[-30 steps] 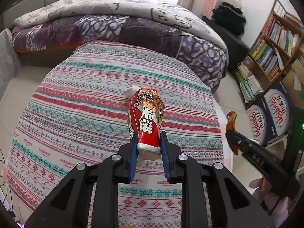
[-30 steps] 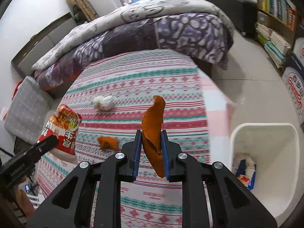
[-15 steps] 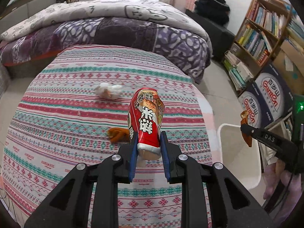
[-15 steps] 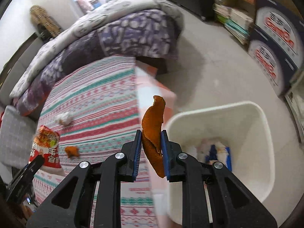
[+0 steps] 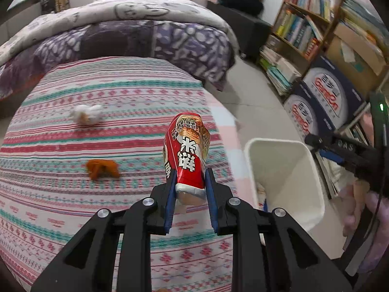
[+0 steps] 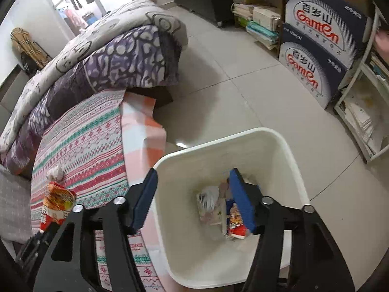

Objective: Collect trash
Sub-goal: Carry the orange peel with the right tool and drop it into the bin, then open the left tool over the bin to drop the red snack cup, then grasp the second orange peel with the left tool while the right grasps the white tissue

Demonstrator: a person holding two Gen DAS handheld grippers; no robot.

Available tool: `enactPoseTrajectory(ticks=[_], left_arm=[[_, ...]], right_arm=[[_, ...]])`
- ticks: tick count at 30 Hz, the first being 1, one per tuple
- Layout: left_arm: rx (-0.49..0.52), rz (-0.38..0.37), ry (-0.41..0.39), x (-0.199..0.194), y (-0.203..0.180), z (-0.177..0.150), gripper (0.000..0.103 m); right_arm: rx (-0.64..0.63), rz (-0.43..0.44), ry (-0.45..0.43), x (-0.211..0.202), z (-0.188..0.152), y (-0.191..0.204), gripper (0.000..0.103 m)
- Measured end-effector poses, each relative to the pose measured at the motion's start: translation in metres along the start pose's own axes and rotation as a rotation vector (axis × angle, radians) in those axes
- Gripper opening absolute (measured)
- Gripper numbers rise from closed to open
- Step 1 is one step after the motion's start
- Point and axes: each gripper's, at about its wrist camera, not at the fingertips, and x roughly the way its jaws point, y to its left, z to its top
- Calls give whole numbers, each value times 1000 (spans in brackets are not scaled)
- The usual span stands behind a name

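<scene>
My left gripper (image 5: 190, 177) is shut on a red snack wrapper (image 5: 188, 150) and holds it above the striped tablecloth (image 5: 73, 194), just left of the white bin (image 5: 313, 170). An orange peel (image 5: 103, 168) and a crumpled white tissue (image 5: 85, 114) lie on the cloth. My right gripper (image 6: 192, 192) is open and empty, directly above the white bin (image 6: 289, 150), which holds several pieces of trash (image 6: 218, 206). The wrapper (image 6: 56, 202) and the tissue (image 6: 55, 173) also show in the right wrist view.
A bed with a purple and grey quilt (image 5: 145, 34) stands behind the table. Bookshelves (image 5: 311, 24) and stacked blue cartons (image 6: 318, 46) line the right side. Tiled floor (image 6: 231, 92) lies between the bed and the shelves.
My right gripper has moved over the bin and opened; the orange peel it held is gone from its fingers. My left gripper has carried the wrapper rightward, toward the bin.
</scene>
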Motion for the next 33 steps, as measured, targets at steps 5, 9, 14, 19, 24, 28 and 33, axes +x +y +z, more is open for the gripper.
enactPoseTrajectory(ticks=[5,9,14,19,24,28,33], left_arm=[[51,-77,19,9,-35,-5,24],[92,-122,29,17,-59,-9,24],[97,-229,71,30,-82,-13,30],[39,-353,120,42,-89,-14,51],[62,-282,111,42,-83,-9,58],[99,-118,98,38,-61,0,66],[210,92,146,45,-22,7,69]], right_arm=[[16,-8,-12,-4,2,-11,69],[45,-12,-16,-6,5,-23,73],[87,-12,-22,-8,7,-38,77],[129,-14,-27,-8,10,-49,80],[129,8,-3,-2,8,-44,84],[95,27,12,1,5,-29,85],[32,46,51,10,-3,-5,87]])
